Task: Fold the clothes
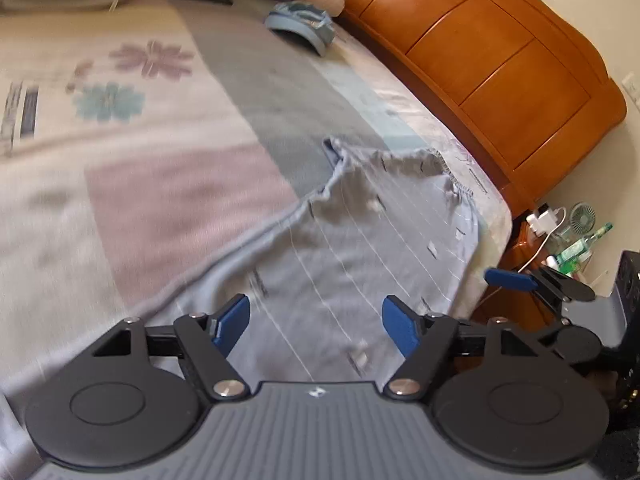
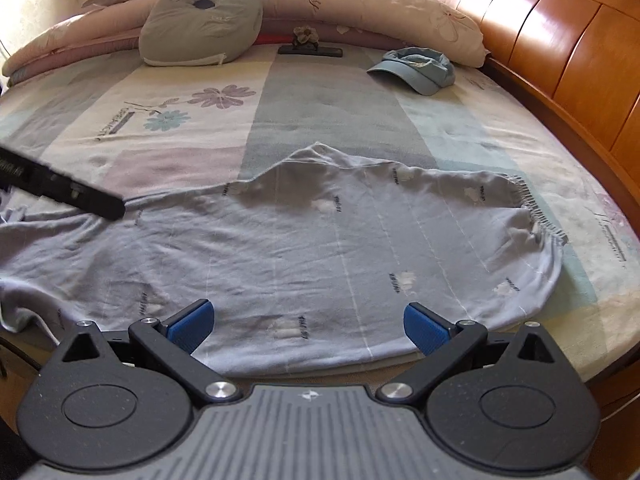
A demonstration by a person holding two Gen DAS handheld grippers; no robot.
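A light blue-grey garment [image 2: 320, 248] with thin white lines and an elastic waistband [image 2: 536, 212] lies spread out and creased across the near part of the bed. My right gripper [image 2: 308, 326] hovers open over its near hem, nothing between the blue pads. In the left wrist view the same garment [image 1: 360, 240] stretches away from my left gripper [image 1: 316, 326], which is open above the cloth and holds nothing. One blue finger [image 1: 508, 279] of the right gripper shows at the right. A black part of the left tool [image 2: 60, 190] reaches in over the garment's left end.
The bed sheet [image 2: 180, 120] has pastel blocks and flowers. A blue cap [image 2: 416, 70], a grey cushion [image 2: 200, 20], a rolled quilt [image 2: 360, 4] and a dark flat object [image 2: 310, 50] lie at the far side. A wooden headboard [image 2: 560, 60] stands right; a nightstand with bottles [image 1: 576, 248] beside it.
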